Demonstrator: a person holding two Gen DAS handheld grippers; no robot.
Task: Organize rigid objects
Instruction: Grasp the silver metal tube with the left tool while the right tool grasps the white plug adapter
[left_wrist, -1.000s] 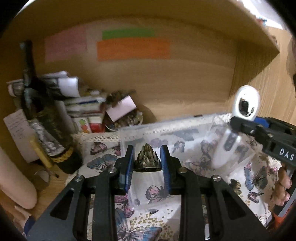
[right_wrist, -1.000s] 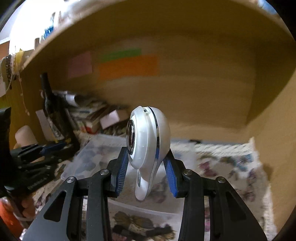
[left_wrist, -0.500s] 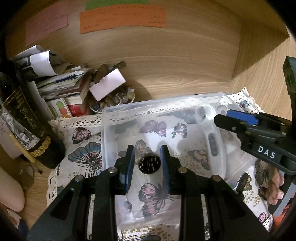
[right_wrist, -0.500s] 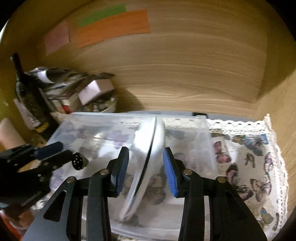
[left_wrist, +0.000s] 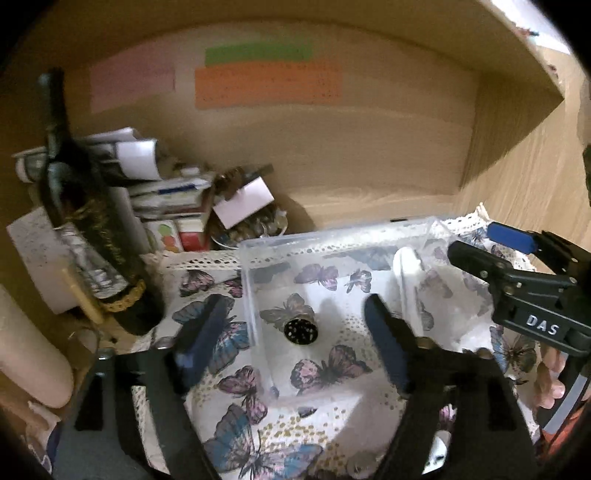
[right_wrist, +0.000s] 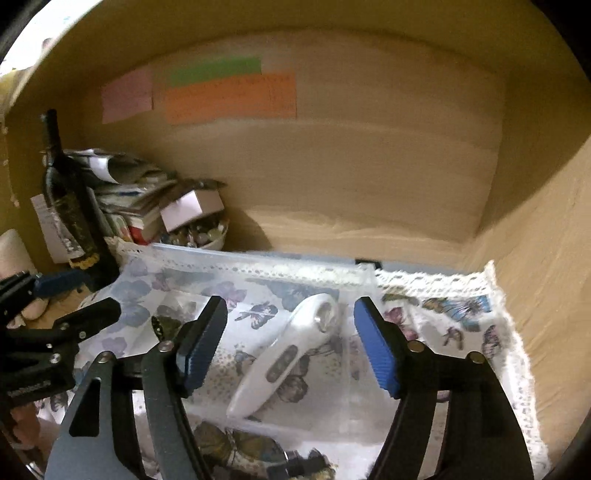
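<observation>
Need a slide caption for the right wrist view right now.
Open right gripper above the white handheld device lying in the clear plastic bin on a butterfly-print cloth.

A home, by the look of it: a wooden shelf alcove (right_wrist: 369, 177) used for household odds and ends. Coloured paper notes (left_wrist: 266, 83) are stuck to its far wall. At far left stand a dark wine bottle (left_wrist: 85, 221), stacked papers and small boxes (left_wrist: 162, 199) and a bowl of trinkets (right_wrist: 199, 232). A lace-edged butterfly cloth (right_wrist: 454, 314) covers the shelf floor.
</observation>
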